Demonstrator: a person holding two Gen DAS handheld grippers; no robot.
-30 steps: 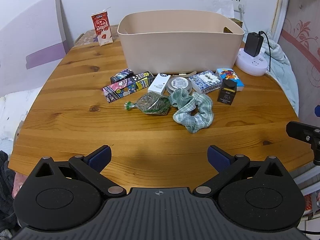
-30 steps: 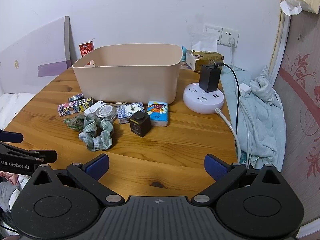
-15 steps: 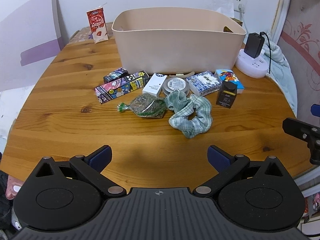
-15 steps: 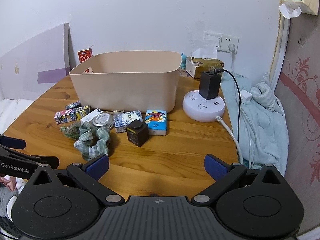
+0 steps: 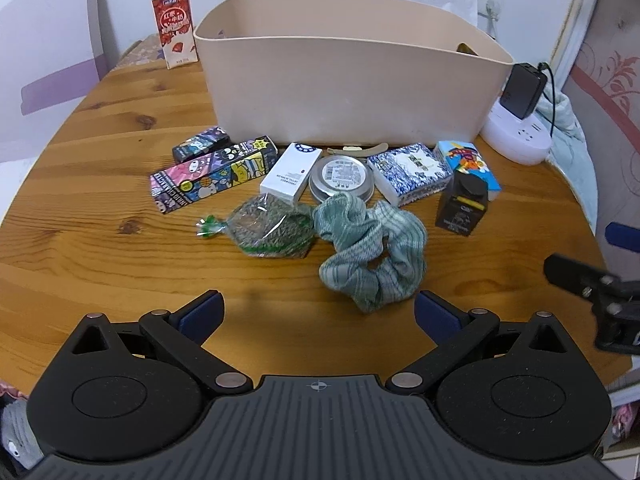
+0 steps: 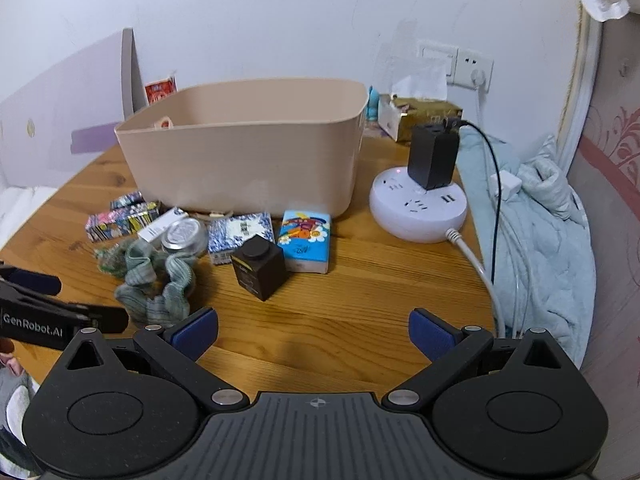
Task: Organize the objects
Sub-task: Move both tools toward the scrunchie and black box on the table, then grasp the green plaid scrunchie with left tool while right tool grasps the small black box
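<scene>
A beige bin [image 5: 352, 76] [image 6: 244, 152] stands at the back of the wooden table [image 5: 100, 208]. In front of it lie a cartoon box [image 5: 214, 178], a small dark box [image 5: 201, 144], a white box [image 5: 291, 172], a round tin [image 5: 342, 178], a blue-white packet [image 5: 412, 172], a tissue pack [image 5: 466, 162] [image 6: 306, 238], a black cube box [image 5: 462, 208] [image 6: 260, 268], a clear bag of green stuff [image 5: 268, 228] and a green checked scrunchie [image 5: 372, 252] [image 6: 154, 284]. My left gripper [image 5: 318, 314] is open just short of the scrunchie. My right gripper [image 6: 312, 332] is open, near the black cube box.
A red milk carton [image 5: 174, 28] stands back left. A white round power strip [image 6: 418, 208] with a black charger [image 6: 434, 156] and cables sits right of the bin. A tissue box [image 6: 416, 114] is behind it. Bedding [image 6: 536, 232] lies off the right edge.
Both grippers have moved forward toward the row of objects, which look larger now. Jaws stay wide apart. Nothing on the table has shifted.
</scene>
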